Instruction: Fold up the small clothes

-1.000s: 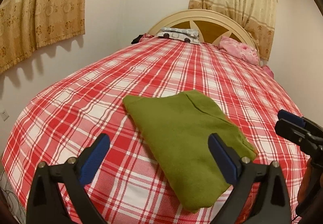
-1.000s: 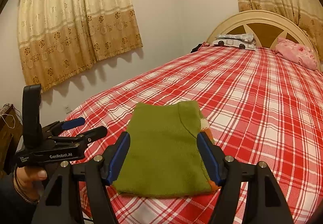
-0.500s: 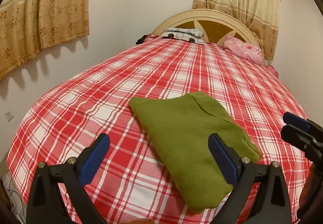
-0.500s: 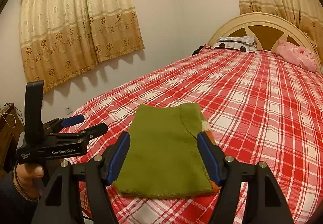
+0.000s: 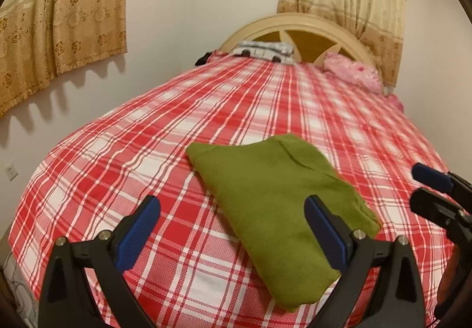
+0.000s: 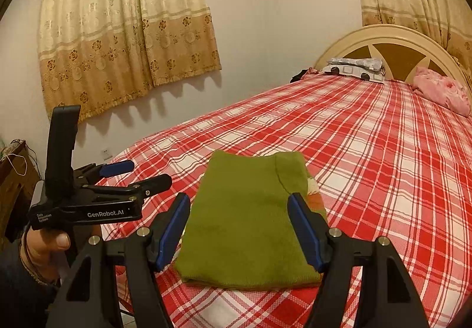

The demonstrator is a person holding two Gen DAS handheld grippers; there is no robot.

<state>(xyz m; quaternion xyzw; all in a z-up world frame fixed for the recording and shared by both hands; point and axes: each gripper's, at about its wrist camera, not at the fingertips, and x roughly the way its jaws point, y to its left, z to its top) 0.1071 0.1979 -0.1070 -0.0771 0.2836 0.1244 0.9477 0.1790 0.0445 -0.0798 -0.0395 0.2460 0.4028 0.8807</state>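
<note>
The green garment [image 6: 244,227] lies folded flat on the bed [image 6: 383,151], near the foot end, and from my right gripper's camera its long axis runs straight away from me toward the headboard [image 6: 392,41]. The near hem sits square to me, the far edge faces the headboard. A seam curves down its right side, and a sliver of orange and white cloth peeks out from under that right edge. In the left wrist view the same garment [image 5: 277,210] runs on a diagonal, far corner up left, near corner down toward me.

Around it there is only red and white plaid sheet. Far off by the headboard lie a grey patterned pillow [image 6: 354,68] and a pink bundle [image 6: 442,89], well apart from the garment. Curtains [image 6: 126,27] hang on the wall left of the bed. Nothing lies on top of the garment.

My right gripper [image 6: 239,230] hovers at the near end of the garment, jaws spread wide, about as wide as the garment, blue pads empty. My left gripper [image 6: 138,174] stands just left of the garment, held in my left hand [image 6: 47,245], jaws wide apart too, holding nothing.
</note>
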